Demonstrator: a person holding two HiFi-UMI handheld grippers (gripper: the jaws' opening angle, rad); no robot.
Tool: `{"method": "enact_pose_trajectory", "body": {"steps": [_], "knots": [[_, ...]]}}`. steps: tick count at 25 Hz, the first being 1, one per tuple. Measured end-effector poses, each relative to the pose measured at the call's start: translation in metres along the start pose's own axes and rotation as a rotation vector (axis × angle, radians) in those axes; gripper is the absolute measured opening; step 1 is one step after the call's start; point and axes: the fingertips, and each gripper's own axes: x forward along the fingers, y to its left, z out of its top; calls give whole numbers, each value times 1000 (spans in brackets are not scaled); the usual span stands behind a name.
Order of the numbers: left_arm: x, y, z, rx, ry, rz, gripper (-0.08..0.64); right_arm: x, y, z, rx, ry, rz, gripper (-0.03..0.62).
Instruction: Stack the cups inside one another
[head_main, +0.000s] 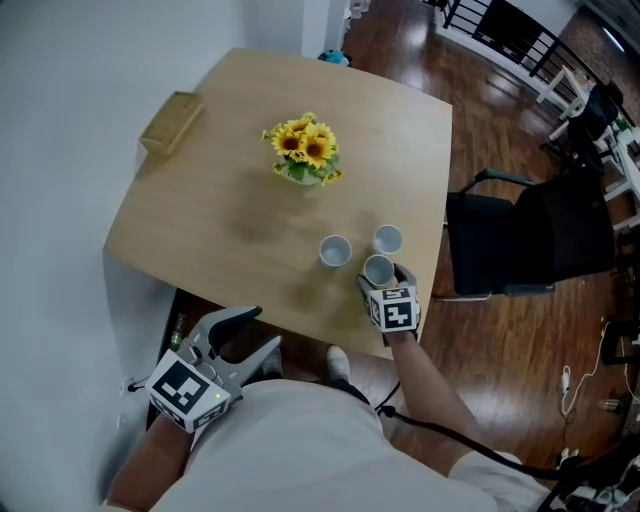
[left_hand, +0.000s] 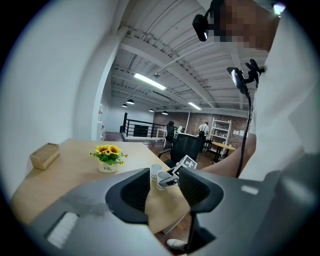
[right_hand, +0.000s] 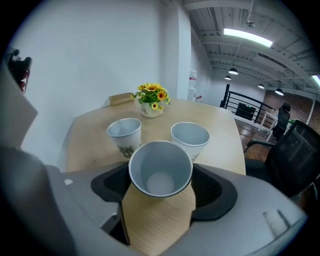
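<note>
Near cup: a white paper cup (right_hand: 161, 169), upright and empty, stands on the table close to my edge, on my right-hand side.
Other cups: the left cup (right_hand: 124, 134), with a dark print on its wall, and the far cup (right_hand: 190, 137) stand upright just behind it. All three sit near one another in a triangle and none is nested.
Right gripper: my right gripper (right_hand: 161, 176) is tipped down over the table edge. Its jaws stand apart with the near cup between them, the rim close to both pads. I see no squeeze on the cup wall.
Left gripper: my left gripper (head_main: 262, 330) hangs off the table's near edge, close to my body and well apart from the cups. Its jaws are spread, with only the table corner showing between them.
Table: a light wooden top (head_main: 250, 180).
Flowers: a small white pot of sunflowers (head_main: 305, 152) stands past the cups, toward the middle.
Block: a tan wooden block (head_main: 172, 122) lies at the far left edge.
Chair: a black office chair (head_main: 530, 235) stands on the dark wood floor beside the table, on my right.
</note>
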Motion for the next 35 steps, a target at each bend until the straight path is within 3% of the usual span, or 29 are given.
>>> {"method": "enact_pose_trajectory", "body": {"steps": [10,18,25,35], "knots": [[12,4,4,-16,-22,-54,193,-61,-11,-3,58,-2,-12,360],[48,-17,13,-11,-54,-104,193,-105,-50,66,-23,-132,22,359],[53,-23,12,-26,-57,-71,193,-91,-55,107,-95,-190,83,359],[39,-18,6,-67,-60,40,193,-38,-49,106,-171,-130,147,359]]}}
